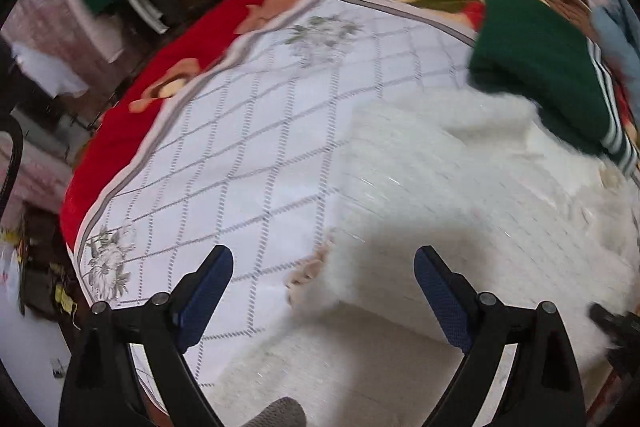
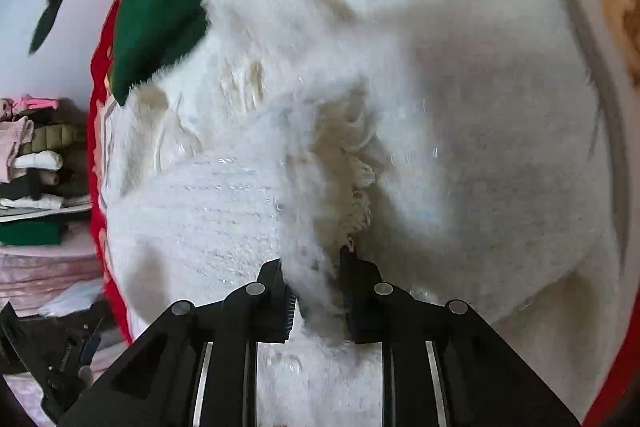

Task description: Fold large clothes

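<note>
No writing is legible. A white fluffy garment point(image 2: 400, 87) fills the bed point(image 1: 120, 131), a green sweater point(image 1: 544, 67) at 1 o'clock. Right tool point(image 2: 314, 291) pinches the garment's edge; left tool point(image 1: 324, 283) hangs wide above it.

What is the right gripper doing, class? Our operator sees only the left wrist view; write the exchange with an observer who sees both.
Operator: Is the right gripper holding anything?
Observer: Yes. The right gripper is shut on a fold of the fluffy white knitted sweater.
Operator: And mine?
Observer: The left gripper is open, above the sweater's edge.
Operator: Does the folded dark green sweater with white stripes touch the white one?
Observer: In the right view, the green sweater overlaps the white one's far edge.
</note>
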